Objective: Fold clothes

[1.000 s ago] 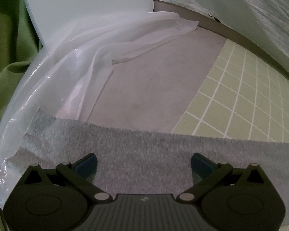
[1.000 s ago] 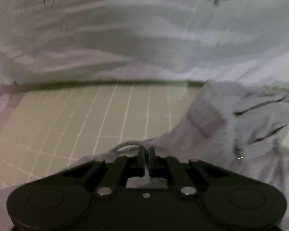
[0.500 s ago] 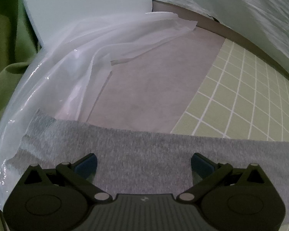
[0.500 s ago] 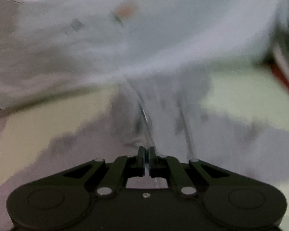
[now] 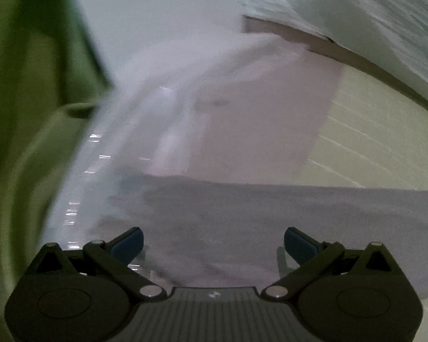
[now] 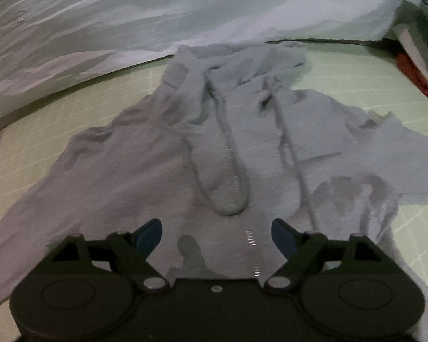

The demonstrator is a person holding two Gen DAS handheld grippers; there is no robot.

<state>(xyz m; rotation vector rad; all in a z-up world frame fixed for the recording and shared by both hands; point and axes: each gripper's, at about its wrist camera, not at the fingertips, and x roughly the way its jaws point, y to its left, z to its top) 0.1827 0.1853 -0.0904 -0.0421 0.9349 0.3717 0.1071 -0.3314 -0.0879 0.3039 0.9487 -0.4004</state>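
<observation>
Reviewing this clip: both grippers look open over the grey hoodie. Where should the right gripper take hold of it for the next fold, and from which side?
Probably the bunched sleeve at the grey hoodie's right edge. The right gripper, jaws open, could come from the outer right over the green grid mat: raised folds there offer a pinchable ridge, while the chest lies flat with loose drawstrings.

hoodie (image 6: 145,171): soft matt grey knit | plastic sheet (image 5: 105,154): glossy, clear | grid mat (image 5: 385,142): smooth matt

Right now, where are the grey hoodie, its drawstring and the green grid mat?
grey hoodie (image 6: 122,171): right wrist view, on its chest.
drawstring (image 6: 228,208): right wrist view, loop's bottom.
green grid mat (image 5: 385,142): left wrist view, bare surface.
</observation>
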